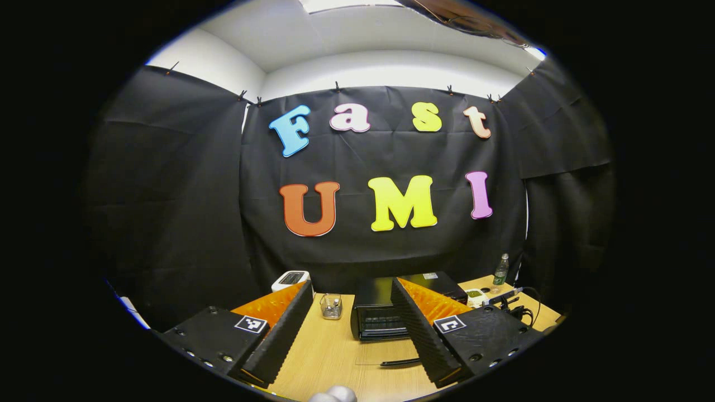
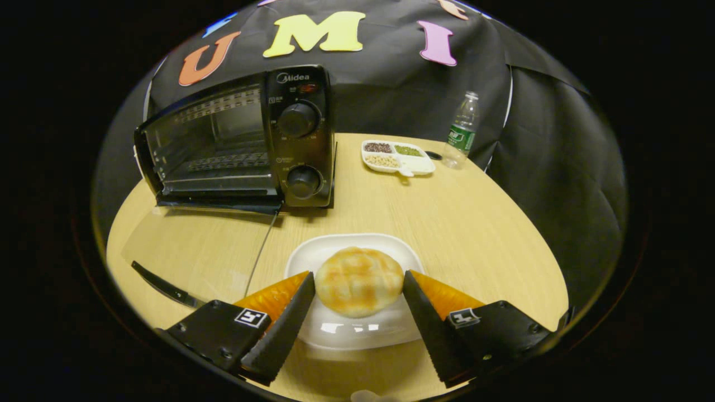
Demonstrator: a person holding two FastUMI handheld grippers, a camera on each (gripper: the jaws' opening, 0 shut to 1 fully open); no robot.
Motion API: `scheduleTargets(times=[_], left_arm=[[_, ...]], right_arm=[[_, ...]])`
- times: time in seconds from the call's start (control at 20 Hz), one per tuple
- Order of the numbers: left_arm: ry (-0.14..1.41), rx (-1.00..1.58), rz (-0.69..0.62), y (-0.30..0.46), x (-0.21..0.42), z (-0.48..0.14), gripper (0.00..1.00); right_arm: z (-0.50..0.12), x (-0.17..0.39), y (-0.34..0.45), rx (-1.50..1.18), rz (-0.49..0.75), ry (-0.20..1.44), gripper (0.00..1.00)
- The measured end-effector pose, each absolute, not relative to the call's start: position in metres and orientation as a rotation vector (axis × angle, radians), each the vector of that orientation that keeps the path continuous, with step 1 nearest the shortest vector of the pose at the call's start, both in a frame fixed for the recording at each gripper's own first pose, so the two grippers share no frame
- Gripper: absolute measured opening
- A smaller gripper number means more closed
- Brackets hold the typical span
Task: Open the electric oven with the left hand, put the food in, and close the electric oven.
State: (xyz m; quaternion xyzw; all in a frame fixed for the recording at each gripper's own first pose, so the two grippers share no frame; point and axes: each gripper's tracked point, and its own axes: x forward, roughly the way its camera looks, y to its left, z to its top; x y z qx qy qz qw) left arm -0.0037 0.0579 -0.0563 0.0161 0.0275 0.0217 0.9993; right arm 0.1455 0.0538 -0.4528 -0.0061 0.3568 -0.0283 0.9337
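1. Already the electric oven (image 2: 234, 139) is standing open on the wooden table (image 2: 447, 223), its glass door (image 2: 195, 245) lying flat in front of the cavity.
2. Nearer, the bun (image 2: 359, 281) is sitting on a white plate (image 2: 346, 329), just ahead of the right gripper (image 2: 357, 296).
3. That gripper's jaws are flanking the bun, spread wide and apparently just short of touching it; nothing is being held yet.
4. In the left gripper view, the left gripper (image 1: 352, 318) is hovering well above the table, jaws wide and empty.
5. Judging by its look, the bun is soft, light and easily crushed, so it is calling for a gentle squeeze across its middle.
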Motion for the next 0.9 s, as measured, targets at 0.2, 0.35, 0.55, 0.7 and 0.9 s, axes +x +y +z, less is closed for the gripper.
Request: scheduleTargets(times=[0.2,0.35,0.55,0.7,0.9], left_arm=[[0.086,0.033,0.04,0.058,-0.003,-0.065,0.93],[0.09,0.036,0.038,0.06,-0.002,-0.065,0.82],[0.096,0.038,0.037,0.064,-0.001,-0.068,1.0],[0.107,0.028,0.043,0.07,-0.001,-0.072,0.93],[0.117,0.03,0.054,0.081,-0.004,-0.076,0.93]], right_arm=[[-0.459,0.146,0.055,-0.002,-0.056,0.743,1.0],[-0.461,0.148,0.053,0.007,-0.05,0.749,0.91],[-0.443,0.147,0.056,0.049,-0.027,0.727,0.79],[-0.402,0.146,0.08,0.212,0.022,0.674,0.79],[-0.346,0.15,0.125,0.484,0.067,0.617,0.78]])
